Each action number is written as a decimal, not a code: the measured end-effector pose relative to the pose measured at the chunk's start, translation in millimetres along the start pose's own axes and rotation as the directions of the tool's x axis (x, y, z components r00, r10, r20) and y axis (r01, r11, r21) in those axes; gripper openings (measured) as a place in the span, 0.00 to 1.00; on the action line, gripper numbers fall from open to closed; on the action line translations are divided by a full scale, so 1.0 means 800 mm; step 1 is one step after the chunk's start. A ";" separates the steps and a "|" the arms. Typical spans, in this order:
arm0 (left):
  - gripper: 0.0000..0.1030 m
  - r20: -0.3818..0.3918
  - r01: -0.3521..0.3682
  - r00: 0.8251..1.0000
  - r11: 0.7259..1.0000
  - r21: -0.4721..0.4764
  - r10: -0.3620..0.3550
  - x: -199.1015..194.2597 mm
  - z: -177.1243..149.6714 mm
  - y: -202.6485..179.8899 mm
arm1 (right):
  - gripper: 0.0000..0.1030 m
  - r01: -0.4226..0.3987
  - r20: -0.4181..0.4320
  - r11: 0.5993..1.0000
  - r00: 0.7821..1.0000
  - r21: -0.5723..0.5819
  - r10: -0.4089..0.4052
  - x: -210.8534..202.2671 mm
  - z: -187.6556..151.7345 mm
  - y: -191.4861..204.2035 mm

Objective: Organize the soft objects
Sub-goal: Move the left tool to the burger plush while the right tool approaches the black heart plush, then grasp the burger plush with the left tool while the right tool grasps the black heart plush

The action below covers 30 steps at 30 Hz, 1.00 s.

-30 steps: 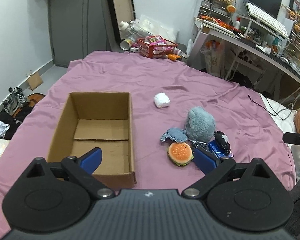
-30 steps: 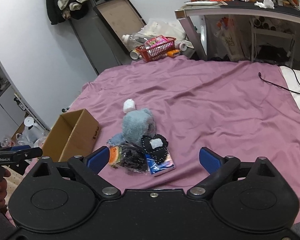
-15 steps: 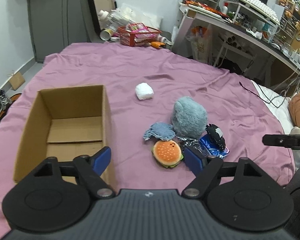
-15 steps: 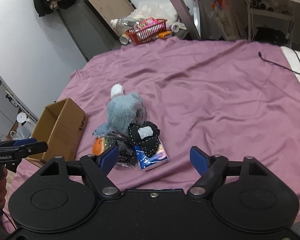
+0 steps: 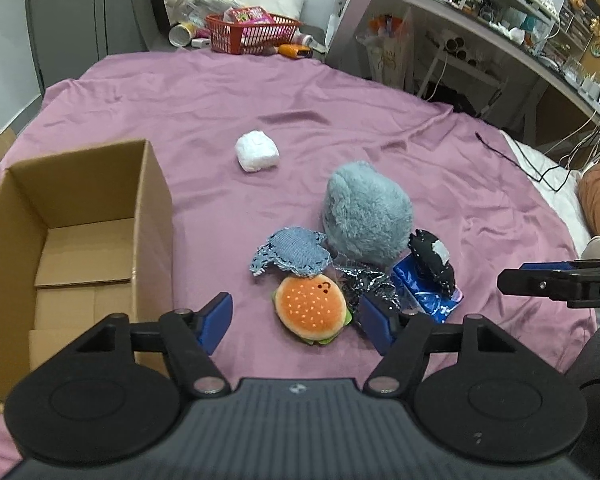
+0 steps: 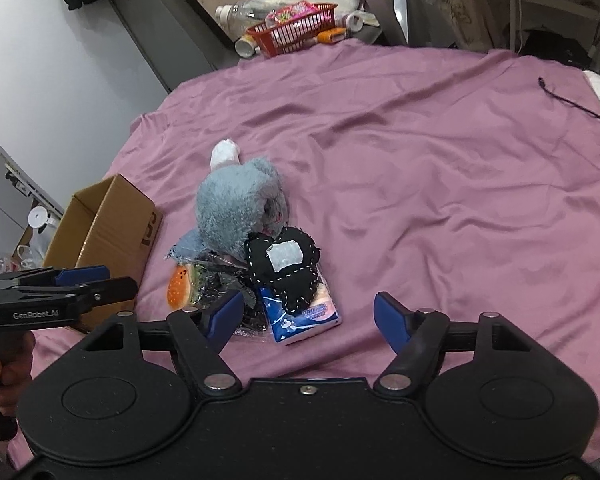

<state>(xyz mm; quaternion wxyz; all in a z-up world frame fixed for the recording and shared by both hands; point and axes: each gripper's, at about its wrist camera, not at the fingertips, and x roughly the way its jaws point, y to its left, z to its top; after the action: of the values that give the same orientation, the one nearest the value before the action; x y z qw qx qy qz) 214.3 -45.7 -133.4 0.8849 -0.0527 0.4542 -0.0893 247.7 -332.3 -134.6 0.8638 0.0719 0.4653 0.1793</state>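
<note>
Purple bedsheet (image 5: 380, 128) covers the whole work surface, cluttered desk and red basket (image 5: 252, 34) beyond its far edge. Over the last second both cameras have come forward and lower toward the pile near the sheet's near edge; left gripper (image 5: 296, 318) has swung right, so the cardboard box (image 5: 156, 216) (empty, nothing packed yet) now sits off at the left edge of its view and the burger plush (image 5: 310, 310) lies right between its blue fingertips. Left jaws spread wide, holding nothing, not touching the burger as far as I can tell. Right gripper (image 6: 308, 318) also spread wide and empty, above the near side of the pile, its left pad over the crinkly dark wrapper (image 6: 216, 280), blue tissue pack (image 6: 304, 316) between the fingers. Pile: grey-blue fuzzy plush (image 5: 366, 216) at the back, denim scrap (image 5: 294, 254) touching the burger's far side, black stitched pad (image 6: 284, 264) lying on the tissue pack. White soft lump (image 5: 257, 151) alone, further toward the sheet's middle, apart from the rest. Meaning: approach phase, first pick not made; left looks lined up for the burger, likely drop is the box just to its left. Risk: closing could snag the denim scrap or the wrapper too.
</note>
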 end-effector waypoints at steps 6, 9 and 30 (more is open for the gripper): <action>0.67 -0.055 0.011 0.998 1.000 0.022 -0.010 0.032 0.005 -0.006 | 0.69 -0.012 -0.028 1.000 1.000 -0.023 0.011 0.022 0.002 0.006; 0.67 -0.091 0.013 0.996 0.999 0.035 -0.009 0.050 0.005 -0.010 | 0.69 -0.013 -0.040 0.999 0.999 -0.045 0.012 0.032 0.004 0.010; 0.47 -0.153 0.031 0.988 0.999 0.011 -0.029 0.089 0.003 -0.005 | 0.38 0.040 -0.071 0.995 0.996 -0.094 -0.047 0.083 0.011 0.020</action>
<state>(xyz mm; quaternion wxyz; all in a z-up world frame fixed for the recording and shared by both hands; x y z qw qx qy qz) 256.2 -64.0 -187.8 0.8463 -0.0464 0.5193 -0.1092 284.1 -291.9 -176.6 0.8522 0.0151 0.4895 0.1841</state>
